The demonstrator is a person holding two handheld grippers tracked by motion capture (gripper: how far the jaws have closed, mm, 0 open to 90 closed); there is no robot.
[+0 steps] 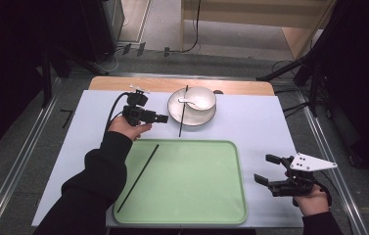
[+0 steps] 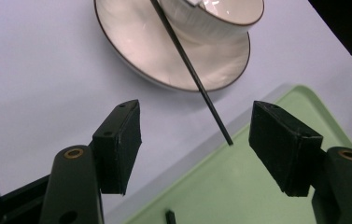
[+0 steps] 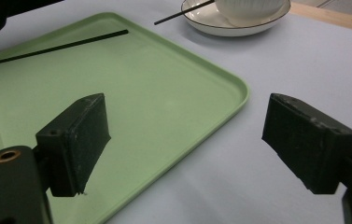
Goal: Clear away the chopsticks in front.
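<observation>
My left tongs (image 1: 165,118) hover over the white tabletop (image 1: 265,122), just left of the plate (image 1: 175,111) and beyond the far left corner of the green tray (image 1: 221,196). They are released: the two black pads stand wide apart with nothing between them. In the left gripper view they point at the near end of a black chopstick (image 2: 192,72), whose tip hangs just over the tray's far rim, in the gap ahead of my pads but not touched by them.

That chopstick (image 1: 183,111) lies slanted across the plate, its far end resting on the plate's far rim beside the bowl (image 1: 200,97), its near end reaching past the plate toward the tray. The bowl sits on the plate, and a white spoon (image 1: 188,102) rests in it with its handle pointing left.

A second chopstick (image 1: 138,177) lies flat inside the tray along its left side, running diagonally from the far left corner area down toward the near left edge. In the right gripper view it shows as a dark line (image 3: 61,46) near the tray's far border.

My right tongs (image 1: 265,169) are held over the tabletop just right of the tray, near its near right corner, pointing left. They too are released, pads wide apart and empty, well apart from the plate and both chopsticks.
</observation>
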